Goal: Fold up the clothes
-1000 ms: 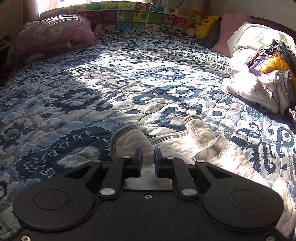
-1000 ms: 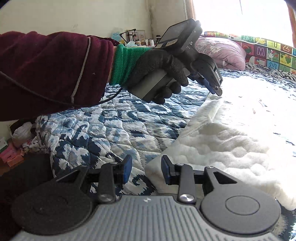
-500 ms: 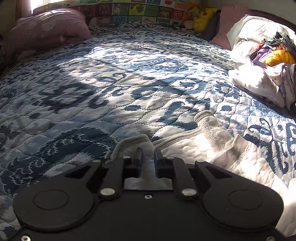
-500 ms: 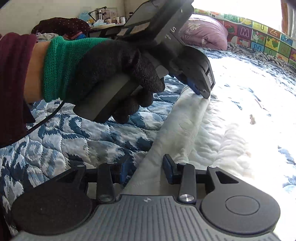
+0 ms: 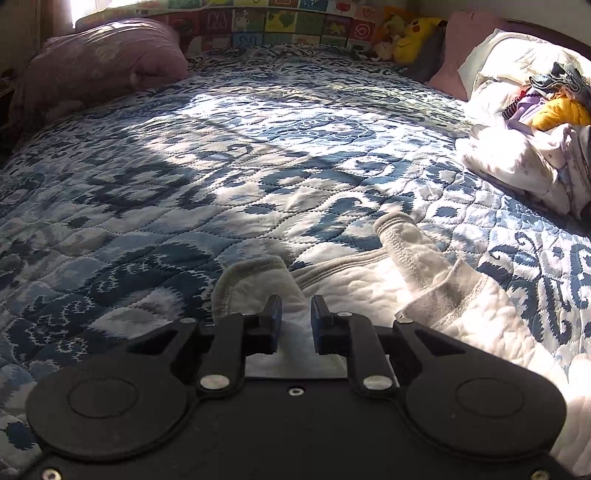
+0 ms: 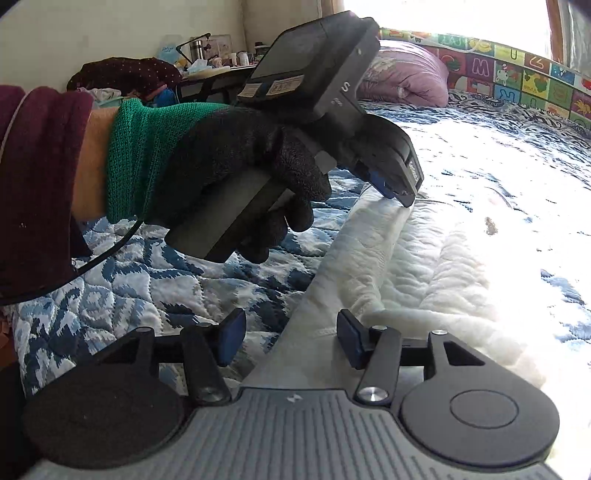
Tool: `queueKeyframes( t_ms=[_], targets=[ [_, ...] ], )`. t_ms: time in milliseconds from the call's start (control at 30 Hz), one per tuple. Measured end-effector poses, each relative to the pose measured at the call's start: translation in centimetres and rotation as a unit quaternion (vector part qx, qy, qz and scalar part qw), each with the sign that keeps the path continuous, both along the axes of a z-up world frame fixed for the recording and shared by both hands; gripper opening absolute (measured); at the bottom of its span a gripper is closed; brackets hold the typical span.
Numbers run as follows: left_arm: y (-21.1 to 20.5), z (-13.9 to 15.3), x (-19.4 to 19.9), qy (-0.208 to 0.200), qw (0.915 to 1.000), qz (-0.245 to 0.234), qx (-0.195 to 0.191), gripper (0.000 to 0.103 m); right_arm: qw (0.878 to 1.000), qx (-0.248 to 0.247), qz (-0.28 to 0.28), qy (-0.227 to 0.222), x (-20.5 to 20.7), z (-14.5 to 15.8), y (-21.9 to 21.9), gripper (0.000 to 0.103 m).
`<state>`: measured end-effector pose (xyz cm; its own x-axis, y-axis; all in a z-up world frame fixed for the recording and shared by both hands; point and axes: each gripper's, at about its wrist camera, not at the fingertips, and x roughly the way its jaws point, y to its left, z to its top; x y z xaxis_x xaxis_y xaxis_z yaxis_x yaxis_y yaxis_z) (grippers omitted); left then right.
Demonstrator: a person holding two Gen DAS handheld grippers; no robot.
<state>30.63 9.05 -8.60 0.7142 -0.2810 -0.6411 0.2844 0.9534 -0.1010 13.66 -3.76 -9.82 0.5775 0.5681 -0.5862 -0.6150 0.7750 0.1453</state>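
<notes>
A white fleecy garment (image 5: 369, 280) lies on the blue patterned quilt (image 5: 221, 177), one sleeve cuff (image 5: 399, 229) pointing away from me. My left gripper (image 5: 295, 314) is narrowly shut on the garment's near edge, with white cloth between its pads. In the right wrist view a gloved hand holds that left gripper (image 6: 400, 192), its tips down on the hem of the garment (image 6: 424, 266). My right gripper (image 6: 291, 336) stands wide open low over the same hem, and the cloth edge runs between its fingers without being clamped.
A heap of mixed clothes (image 5: 535, 140) lies at the right side of the bed. A purple pillow (image 5: 103, 62) and plush toys (image 5: 410, 33) sit at the head by a colourful mat. A cluttered desk (image 6: 207, 62) stands beyond the bed.
My right gripper's fingers have spread wider and moved in along the hem toward the left gripper. The left gripper keeps its hold on the garment edge, barely shifted.
</notes>
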Motion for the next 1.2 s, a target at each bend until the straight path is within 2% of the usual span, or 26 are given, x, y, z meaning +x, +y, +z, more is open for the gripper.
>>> queueKeyframes(
  t_ms=[67, 233, 300, 367, 467, 567, 700, 733, 767, 867, 967, 1067, 1167, 1200],
  targets=[
    [0.8, 1.2, -2.3, -0.02, 0.9996, 0.01, -0.019, 0.043, 1.0, 0.016, -0.01, -0.009, -2.0, 0.9, -2.5, 0.054],
    [1.9, 2.6, -8.5, -0.041, 0.9984, 0.025, -0.029, 0.043, 0.994, 0.087, -0.062, 0.013, -4.6, 2.7, -9.8, 0.054],
    [2.0, 2.9, -11.7, -0.054, 0.998, 0.021, -0.024, 0.044, 0.988, 0.113, -0.099, 0.024, -4.8, 3.0, -13.2, 0.058],
    [1.9, 3.1, -15.1, -0.064, 0.9977, 0.015, -0.018, 0.045, 0.975, 0.152, -0.152, 0.054, -4.9, 2.2, -16.7, 0.064],
    [1.1, 2.8, -19.5, -0.071, 0.9973, 0.001, -0.019, 0.048, 0.945, 0.213, -0.227, 0.103, -5.1, 0.4, -21.5, 0.065],
    [-0.4, 2.3, -23.2, -0.074, 0.997, -0.022, -0.008, 0.049, 0.894, 0.303, -0.284, 0.167, -5.1, -2.8, -25.5, 0.067],
    [-3.5, 0.6, -26.1, -0.076, 0.9945, -0.057, 0.043, 0.049, 0.82, 0.408, -0.321, 0.241, -4.8, -6.6, -27.5, 0.069],
    [-4.1, 0.2, -26.3, -0.077, 0.9937, -0.061, 0.055, 0.049, 0.805, 0.427, -0.325, 0.253, -5.0, -7.3, -27.6, 0.069],
    [-4.7, -0.3, -26.5, -0.078, 0.9926, -0.062, 0.069, 0.049, 0.795, 0.439, -0.329, 0.259, -4.9, -7.8, -27.5, 0.069],
    [-6.1, -1.2, -26.5, -0.088, 0.9869, -0.077, 0.111, 0.049, 0.785, 0.451, -0.334, 0.262, -4.3, -8.1, -26.9, 0.069],
    [-6.8, -2.0, -26.5, -0.094, 0.9831, -0.092, 0.128, 0.049, 0.782, 0.455, -0.332, 0.268, -3.3, -8.5, -26.1, 0.068],
    [-7.5, -2.8, -26.4, -0.092, 0.9807, -0.097, 0.143, 0.049, 0.778, 0.45, -0.339, 0.277, -2.3, -8.8, -25.2, 0.061],
    [-8.2, -3.3, -26.5, -0.096, 0.9794, -0.101, 0.146, 0.049, 0.779, 0.453, -0.339, 0.273, -1.6, -8.6, -24.3, 0.047],
    [-8.3, -3.4, -26.5, -0.098, 0.9797, -0.1, 0.143, 0.05, 0.783, 0.449, -0.339, 0.264, -1.5, -8.2, -24.1, 0.036]
  ],
)
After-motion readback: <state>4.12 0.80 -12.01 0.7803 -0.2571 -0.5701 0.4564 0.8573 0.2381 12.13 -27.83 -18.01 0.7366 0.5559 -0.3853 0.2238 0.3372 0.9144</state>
